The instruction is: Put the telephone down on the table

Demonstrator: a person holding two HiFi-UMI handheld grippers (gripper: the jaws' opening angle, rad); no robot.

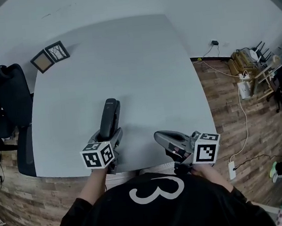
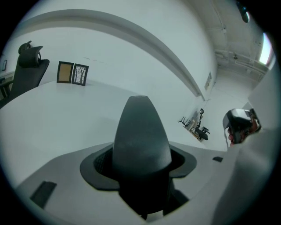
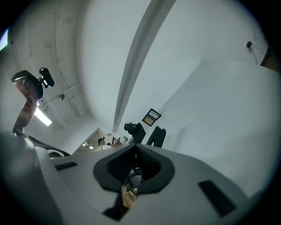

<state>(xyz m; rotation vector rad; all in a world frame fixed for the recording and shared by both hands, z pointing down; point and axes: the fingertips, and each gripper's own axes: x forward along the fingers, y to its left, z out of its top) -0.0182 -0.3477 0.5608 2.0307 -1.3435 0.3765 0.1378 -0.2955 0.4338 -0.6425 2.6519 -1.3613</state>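
One slim dark grey plastic telephone handset clamped between fingers of left gripper, near end in grasp. Long axis runs away from person, free end pointing toward far edge of pale grey bench. Handset over bench's near part; contact with bench unclear. Right gripper at bench's near edge, fingers nearly together, nothing between.

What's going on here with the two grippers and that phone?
A person holds a gripper in each hand over a grey table. The left gripper is shut on a dark telephone, pointing it away across the table; whether it touches the surface can't be told. The right gripper is shut and empty, near the table's front edge.
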